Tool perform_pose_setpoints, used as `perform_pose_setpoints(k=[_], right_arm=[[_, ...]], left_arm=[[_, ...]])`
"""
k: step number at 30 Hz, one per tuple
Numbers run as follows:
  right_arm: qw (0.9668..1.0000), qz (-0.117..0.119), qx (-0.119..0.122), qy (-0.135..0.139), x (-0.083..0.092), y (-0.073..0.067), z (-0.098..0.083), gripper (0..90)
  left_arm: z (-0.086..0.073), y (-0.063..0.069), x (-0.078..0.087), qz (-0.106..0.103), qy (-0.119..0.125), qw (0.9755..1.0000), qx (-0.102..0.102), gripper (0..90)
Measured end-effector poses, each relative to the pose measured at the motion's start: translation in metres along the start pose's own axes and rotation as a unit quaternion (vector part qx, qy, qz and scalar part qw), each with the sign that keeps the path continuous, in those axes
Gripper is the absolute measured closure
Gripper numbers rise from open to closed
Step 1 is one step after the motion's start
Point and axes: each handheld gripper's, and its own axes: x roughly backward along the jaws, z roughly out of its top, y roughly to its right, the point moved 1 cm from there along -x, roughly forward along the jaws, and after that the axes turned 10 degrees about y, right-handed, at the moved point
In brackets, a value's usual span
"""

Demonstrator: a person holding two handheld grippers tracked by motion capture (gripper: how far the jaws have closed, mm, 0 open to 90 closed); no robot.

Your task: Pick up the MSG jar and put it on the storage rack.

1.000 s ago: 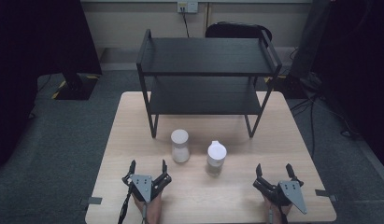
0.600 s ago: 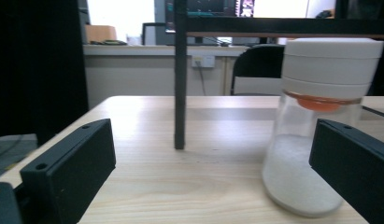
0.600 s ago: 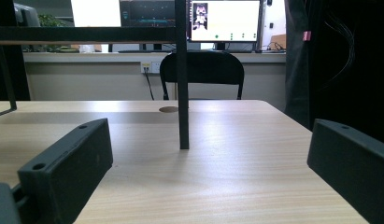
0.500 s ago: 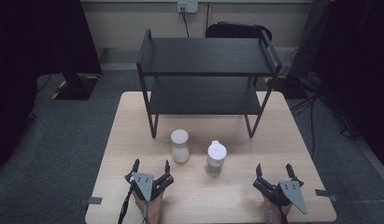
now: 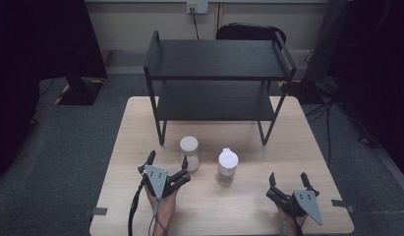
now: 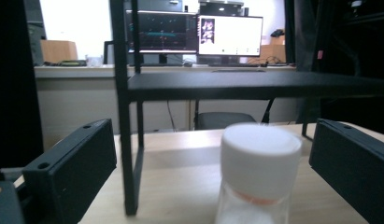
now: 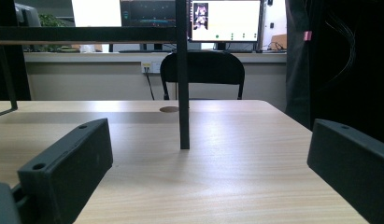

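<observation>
Table (image 5: 140, 128): pale wood-grain top, smooth, low sheen. Shelf rack (image 5: 219, 73): black, matt, metal by the look of it. Jar (image 6: 257, 182) between my left jaws: clear glossy body, glass or plastic I cannot tell, with a white matt plastic-looking lid. Second jar (image 5: 227, 166): same clear body, white cap. My left gripper (image 5: 166, 161) and right gripper (image 5: 288, 179): matt black plastic jaws, grey matt top plates. Floor (image 5: 67, 147): grey carpet, rough.

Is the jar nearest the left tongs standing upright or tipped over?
Upright: the jar stands on the table with its white lid level on top.
</observation>
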Motion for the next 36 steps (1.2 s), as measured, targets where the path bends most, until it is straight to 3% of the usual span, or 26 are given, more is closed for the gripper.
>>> perform_pose_setpoints(k=[4,5,9,15,17,20,27,29,30,32,36], right_arm=[[1.0000,0.000,0.000,0.000,0.000,0.000,0.000,0.0],[1.0000,0.000,0.000,0.000,0.000,0.000,0.000,0.0],[1.0000,0.000,0.000,0.000,0.000,0.000,0.000,0.0],[1.0000,0.000,0.000,0.000,0.000,0.000,0.000,0.0],[1.0000,0.000,0.000,0.000,0.000,0.000,0.000,0.0],[1.0000,0.000,0.000,0.000,0.000,0.000,0.000,0.0],[1.0000,0.002,-0.001,0.000,0.000,0.001,0.000,0.0],[1.0000,0.003,-0.001,0.000,0.000,0.001,0.000,0.0],[1.0000,0.003,-0.001,0.000,0.000,0.001,0.000,0.0],[1.0000,0.004,-0.001,0.000,0.000,0.001,0.000,0.0],[1.0000,0.004,-0.001,0.000,0.000,0.001,0.000,0.0]], left_arm=[[-0.001,0.003,-0.008,-0.010,0.024,0.9997,-0.004,0.6],[0.001,0.003,-0.011,-0.013,0.019,0.9997,0.007,0.1],[0.004,0.006,-0.021,-0.019,0.008,0.9997,0.013,0.1],[0.004,0.015,-0.033,-0.020,-0.014,0.9997,0.003,0.3],[0.000,0.013,-0.039,-0.039,-0.025,0.9988,0.013,3.3],[-0.005,0.016,-0.043,-0.042,-0.030,0.9986,0.006,4.6],[-0.017,0.018,-0.049,-0.034,-0.042,0.9983,0.019,7.5],[-0.021,0.021,-0.050,-0.028,-0.051,0.9983,0.008,10.3],[-0.024,0.019,-0.052,-0.038,-0.062,0.9973,0.008,11.5],[-0.024,0.020,-0.052,-0.038,-0.067,0.9970,0.004,12.9],[-0.029,0.021,-0.052,-0.040,-0.059,0.9974,0.009,18.1]])
